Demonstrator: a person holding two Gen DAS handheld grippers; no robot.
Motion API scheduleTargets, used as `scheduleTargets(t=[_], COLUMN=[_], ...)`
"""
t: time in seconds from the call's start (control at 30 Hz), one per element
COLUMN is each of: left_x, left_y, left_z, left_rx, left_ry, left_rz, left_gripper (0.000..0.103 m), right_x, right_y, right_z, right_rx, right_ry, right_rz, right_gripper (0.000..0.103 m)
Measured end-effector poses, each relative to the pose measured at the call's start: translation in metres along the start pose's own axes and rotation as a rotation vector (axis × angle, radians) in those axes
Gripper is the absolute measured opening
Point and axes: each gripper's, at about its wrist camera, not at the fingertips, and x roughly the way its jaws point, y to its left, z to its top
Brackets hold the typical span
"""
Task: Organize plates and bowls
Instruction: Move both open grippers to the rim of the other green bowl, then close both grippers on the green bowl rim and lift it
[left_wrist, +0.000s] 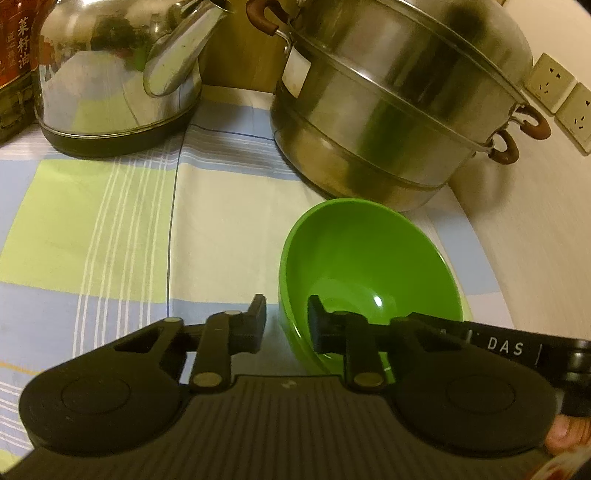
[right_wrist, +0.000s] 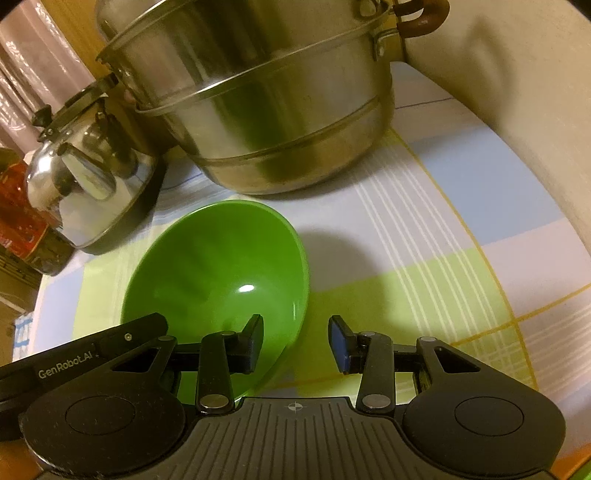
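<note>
A green bowl (left_wrist: 373, 266) sits upright on the checked tablecloth (left_wrist: 110, 221), in front of a steel steamer pot. My left gripper (left_wrist: 287, 319) is open and straddles the bowl's left rim, its right finger inside the bowl, its left finger outside. In the right wrist view the same bowl (right_wrist: 218, 266) lies at lower left. My right gripper (right_wrist: 295, 341) is open and straddles the bowl's right rim, its left finger inside, its right finger with a blue pad outside over the cloth. Neither gripper is closed on the rim.
A tall stacked steel steamer pot (left_wrist: 399, 92) with brown handles stands just behind the bowl. A steel kettle (left_wrist: 122, 74) stands at the back left, beside a red-labelled oil bottle (left_wrist: 14, 55). A wall with sockets (left_wrist: 554, 81) borders the right side.
</note>
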Motion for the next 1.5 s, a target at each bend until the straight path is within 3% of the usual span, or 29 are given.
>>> scheduleTargets(t=[0.07, 0.13, 0.23, 0.6, 1.0, 1.5], left_x=[0.001, 0.001, 0.001, -0.026, -0.097, -0.192], left_y=[-0.001, -0.003, -0.006, -0.014, -0.042, -0.062], left_z=[0.0, 0.001, 0.001, 0.002, -0.017, -0.098], left_rx=[0.006, 0.018, 0.03, 0.056, 0.073, 0.079], left_ry=[0.0, 0.001, 0.007, -0.01, -0.058, -0.081], left_rz=[-0.009, -0.006, 0.002, 0.008, -0.013, -0.026], left_gripper=[0.016, 0.013, 0.013, 0.013, 0.013, 0.013], right_x=[0.002, 0.006, 0.006, -0.01, -0.089, -0.19], right_y=[0.0, 0.001, 0.0, 0.004, 0.021, 0.032], right_z=[0.0, 0.0, 0.0, -0.008, -0.027, -0.114], right_rx=[0.006, 0.007, 0.02, 0.01, -0.022, -0.013], right_ry=[0.007, 0.02, 0.017, 0.013, -0.059, -0.094], right_rz=[0.01, 0.009, 0.011, 0.005, -0.01, -0.018], right_gripper=[0.037, 0.026, 0.022, 0.019, 0.019, 0.019])
